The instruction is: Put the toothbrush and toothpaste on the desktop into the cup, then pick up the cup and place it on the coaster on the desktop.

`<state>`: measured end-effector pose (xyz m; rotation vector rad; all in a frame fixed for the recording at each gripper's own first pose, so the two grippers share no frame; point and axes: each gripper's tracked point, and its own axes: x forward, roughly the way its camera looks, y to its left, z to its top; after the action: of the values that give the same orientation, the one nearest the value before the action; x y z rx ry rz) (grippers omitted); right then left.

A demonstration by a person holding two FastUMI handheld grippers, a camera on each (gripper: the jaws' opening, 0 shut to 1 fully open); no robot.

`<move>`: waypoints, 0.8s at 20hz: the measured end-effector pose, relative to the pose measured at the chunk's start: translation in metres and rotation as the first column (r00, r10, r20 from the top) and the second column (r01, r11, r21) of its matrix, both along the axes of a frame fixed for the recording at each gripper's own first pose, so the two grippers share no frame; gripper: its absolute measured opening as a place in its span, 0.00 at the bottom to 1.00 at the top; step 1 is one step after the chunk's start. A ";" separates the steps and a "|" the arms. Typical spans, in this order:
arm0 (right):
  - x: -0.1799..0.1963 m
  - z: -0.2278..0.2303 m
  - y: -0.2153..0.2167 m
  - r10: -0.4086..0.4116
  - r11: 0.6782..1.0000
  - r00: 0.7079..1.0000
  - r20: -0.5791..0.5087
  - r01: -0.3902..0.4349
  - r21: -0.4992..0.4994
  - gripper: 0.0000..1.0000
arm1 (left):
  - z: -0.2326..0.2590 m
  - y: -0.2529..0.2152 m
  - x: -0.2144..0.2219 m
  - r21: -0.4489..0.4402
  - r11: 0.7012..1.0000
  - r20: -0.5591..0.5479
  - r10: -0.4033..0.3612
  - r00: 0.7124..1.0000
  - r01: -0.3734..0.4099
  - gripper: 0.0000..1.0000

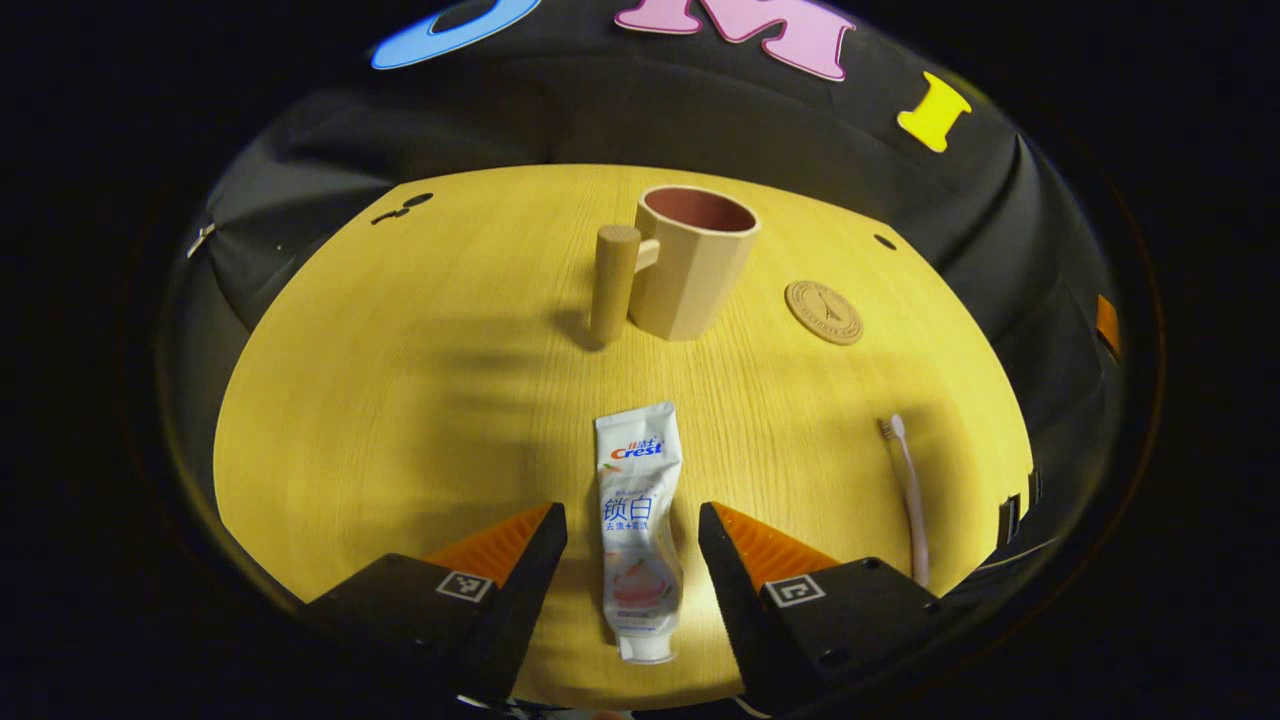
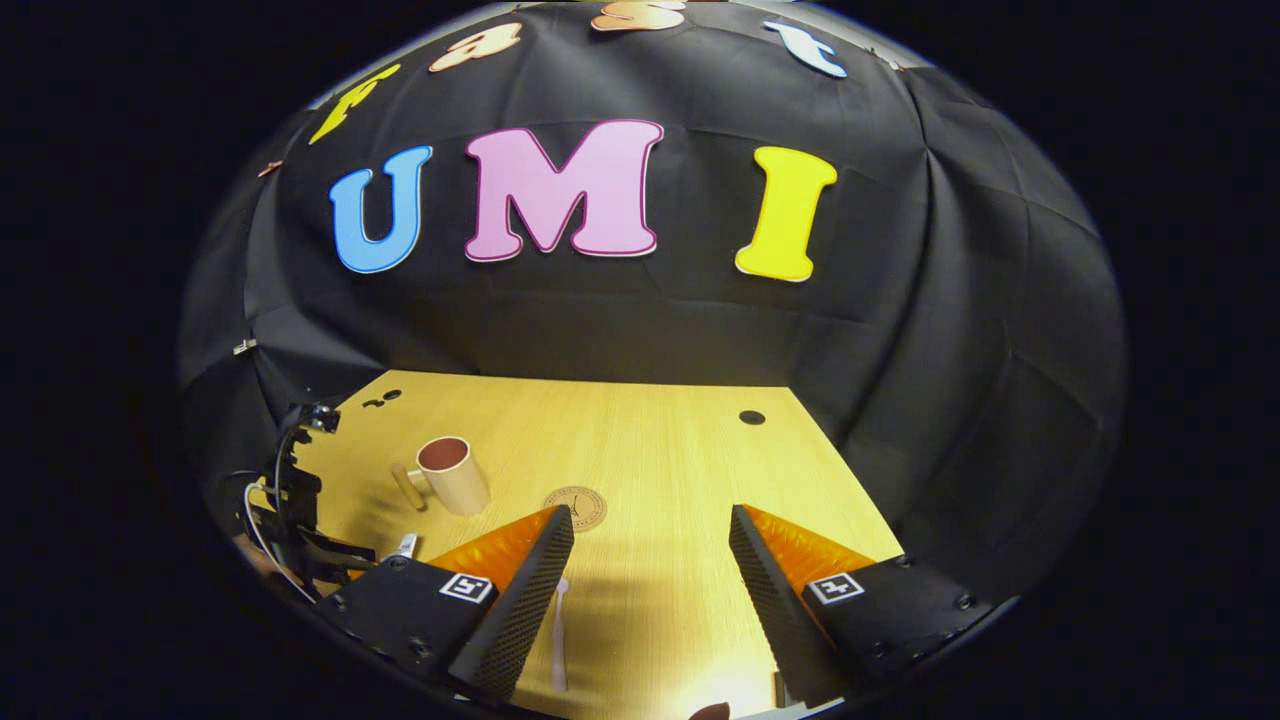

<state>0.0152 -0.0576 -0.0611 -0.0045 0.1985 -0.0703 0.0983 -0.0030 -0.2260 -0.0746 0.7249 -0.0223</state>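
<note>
A white toothpaste tube (image 1: 636, 525) lies flat on the wooden desktop (image 1: 400, 400), cap end nearest the camera. My left gripper (image 1: 632, 525) is open, one finger on each side of the tube, not touching it. The beige cup (image 1: 695, 262) with its peg-like handle stands upright beyond, and a round coaster (image 1: 823, 312) lies to its right. A pale pink toothbrush (image 1: 908, 490) lies at the right edge. In the right gripper view my right gripper (image 2: 650, 545) hangs open above the desktop, the toothbrush (image 2: 559, 635) beside its left finger, with the cup (image 2: 452, 475) and coaster (image 2: 577, 506) farther off.
The left gripper (image 2: 300, 530) with its cables shows at the left of the right gripper view, low over the desk's near-left corner. Small dark holes (image 2: 751, 417) mark the desktop's far corners. Black cloth walls close off the desk on all sides.
</note>
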 end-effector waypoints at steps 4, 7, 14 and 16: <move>0.007 -0.004 -0.007 -0.006 1.000 1.000 -0.019 0.007 0.015 0.97 | -0.007 0.003 0.006 0.063 0.998 -0.025 -0.002 1.000 0.003 0.80; 0.009 -0.010 -0.006 -0.001 1.000 0.999 -0.032 0.001 0.023 0.96 | -0.012 -0.004 0.006 0.112 0.993 -0.052 -0.026 0.998 0.032 0.66; 0.010 -0.018 -0.005 0.025 0.999 0.998 -0.056 -0.023 0.041 0.97 | -0.009 -0.004 0.004 0.082 0.997 -0.116 0.005 0.993 0.004 0.47; 0.008 -0.024 -0.002 0.038 0.998 0.997 -0.072 -0.035 0.046 0.97 | -0.008 -0.005 0.005 0.062 0.998 -0.105 -0.005 0.994 0.012 0.43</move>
<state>0.0236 -0.0596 -0.0850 0.0336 0.2725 -0.0291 0.1032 -0.0076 -0.2340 -0.0126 0.8304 -0.0038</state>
